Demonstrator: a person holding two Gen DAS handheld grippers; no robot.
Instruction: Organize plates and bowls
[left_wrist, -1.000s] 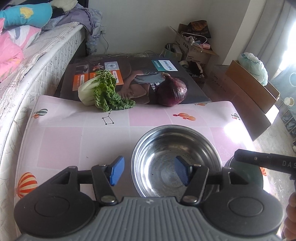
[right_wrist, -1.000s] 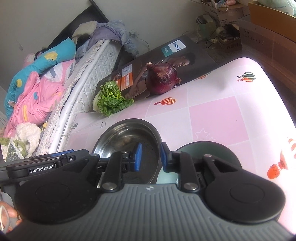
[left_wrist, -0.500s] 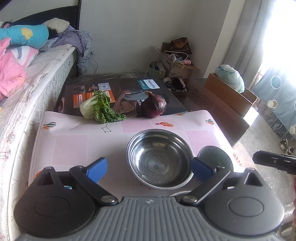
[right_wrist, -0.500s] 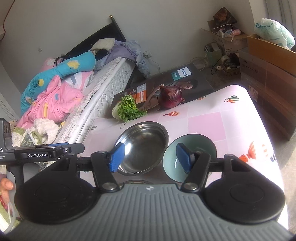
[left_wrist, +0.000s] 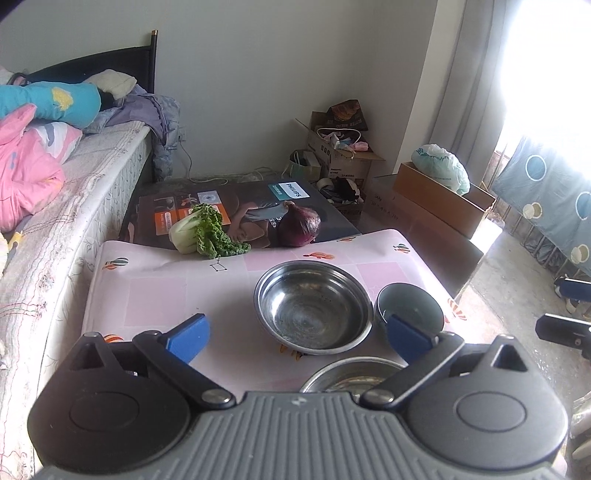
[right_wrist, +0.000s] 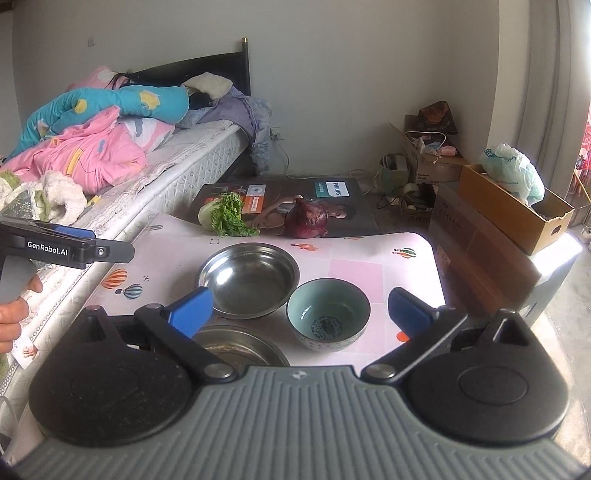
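Hovering with left gripper (left_wrist: 297, 332) spread wide and right gripper (right_wrist: 300, 310) opening, both empty; thin steel bowl (right_wrist: 249, 280) probably light, slippery, best pinched at rim; ceramic bowl (right_wrist: 328, 313) likely heavier, breakable.

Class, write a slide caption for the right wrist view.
Open right gripper above a teal bowl beside two steel bowls on a pink tablecloth.

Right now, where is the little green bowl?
In the right wrist view, the green bowl stands on the pink table, right of the big steel bowl.
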